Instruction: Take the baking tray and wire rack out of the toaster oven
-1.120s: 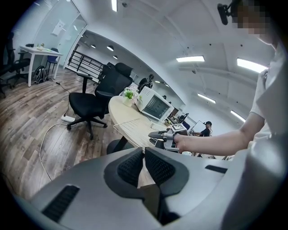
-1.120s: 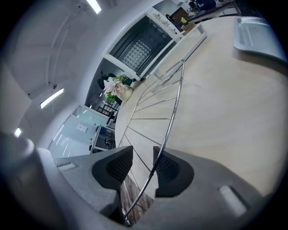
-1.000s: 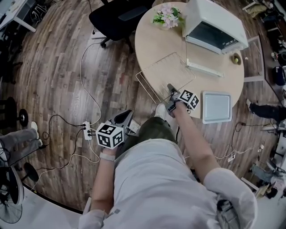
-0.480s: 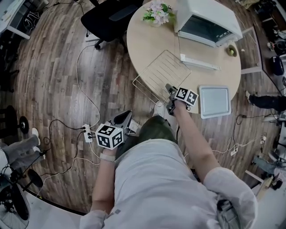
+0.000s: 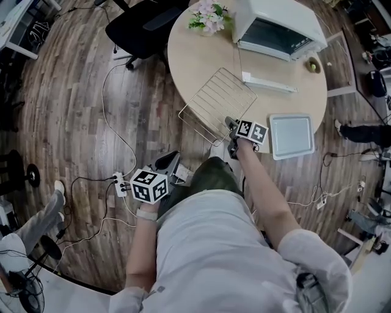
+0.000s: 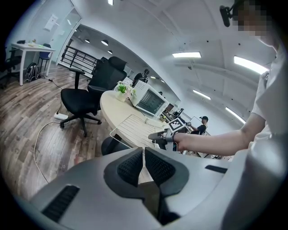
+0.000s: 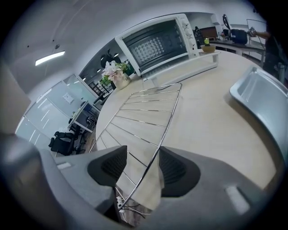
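The wire rack (image 5: 217, 103) lies flat on the round table (image 5: 195, 55), its near left corner past the table's edge. My right gripper (image 5: 231, 122) is at the rack's near edge. In the right gripper view the rack's rim wire (image 7: 155, 155) runs between the jaws of the right gripper (image 7: 139, 168), which are opening, and the pads stand clear of it. The baking tray (image 5: 292, 136) rests on the table to the right. The toaster oven (image 5: 278, 27) stands at the back with its door (image 5: 269, 82) down. My left gripper (image 5: 168, 162) hangs low by my leg, shut and holding nothing.
A pot of flowers (image 5: 204, 15) stands left of the oven, and a small green object (image 5: 313, 65) to its right. A black office chair (image 5: 143, 24) is beyond the table. Cables and a power strip (image 5: 119, 181) lie on the wooden floor.
The right hand has rolled a little at the rack's near edge. The table and all on it sit further left in the head view. The left gripper has stayed put.
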The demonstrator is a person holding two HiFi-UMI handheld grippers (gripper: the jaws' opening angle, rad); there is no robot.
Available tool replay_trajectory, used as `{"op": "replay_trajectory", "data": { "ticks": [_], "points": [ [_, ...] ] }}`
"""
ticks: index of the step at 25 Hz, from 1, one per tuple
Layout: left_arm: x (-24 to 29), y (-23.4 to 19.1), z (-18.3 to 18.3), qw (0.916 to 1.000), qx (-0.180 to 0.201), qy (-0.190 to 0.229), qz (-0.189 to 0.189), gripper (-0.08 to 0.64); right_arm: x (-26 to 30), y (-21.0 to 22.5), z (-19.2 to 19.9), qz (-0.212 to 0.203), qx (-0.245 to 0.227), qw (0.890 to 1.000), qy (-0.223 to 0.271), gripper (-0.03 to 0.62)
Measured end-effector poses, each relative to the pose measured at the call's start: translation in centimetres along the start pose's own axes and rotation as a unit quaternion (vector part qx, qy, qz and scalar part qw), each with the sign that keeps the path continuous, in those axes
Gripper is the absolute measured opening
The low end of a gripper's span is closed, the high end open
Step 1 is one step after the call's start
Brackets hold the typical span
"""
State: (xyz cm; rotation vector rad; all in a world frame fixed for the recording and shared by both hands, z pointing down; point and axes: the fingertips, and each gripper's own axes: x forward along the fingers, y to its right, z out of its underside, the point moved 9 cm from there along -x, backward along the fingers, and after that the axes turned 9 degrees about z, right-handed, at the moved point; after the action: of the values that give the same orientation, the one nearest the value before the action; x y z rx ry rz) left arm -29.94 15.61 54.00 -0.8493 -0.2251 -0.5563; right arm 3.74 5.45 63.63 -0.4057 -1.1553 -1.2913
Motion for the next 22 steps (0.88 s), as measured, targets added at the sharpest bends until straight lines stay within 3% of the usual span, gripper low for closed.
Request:
{"op": "replay_trajectory", "data": {
  "ticks": [8, 16, 19, 22],
  "points": [
    [1.0, 0.4, -1.4, 1.0, 0.009, 0.0, 0.001, 0.002, -1.4, 1.5, -0.5, 0.005, -0.005, 1.0, 0.01, 0.222],
    [4.1, 1.7, -4.9, 0.9995, 0.029, 0.01, 0.011, 0.002, -5.2, 2.0, -3.5, -0.08, 0.009, 0.995, 0.062, 0.208],
    [5.6, 2.7, -7.0, 0.9987, 0.043, 0.018, 0.018, 0.002, -7.2, 1.8, -5.4, -0.112, -0.006, 0.99, 0.083, 0.195],
    [6.6, 4.0, -9.4, 0.9973, 0.063, 0.03, 0.024, 0.002, -9.9, 1.2, -7.3, -0.135, -0.038, 0.983, 0.114, 0.131]
  ]
}}
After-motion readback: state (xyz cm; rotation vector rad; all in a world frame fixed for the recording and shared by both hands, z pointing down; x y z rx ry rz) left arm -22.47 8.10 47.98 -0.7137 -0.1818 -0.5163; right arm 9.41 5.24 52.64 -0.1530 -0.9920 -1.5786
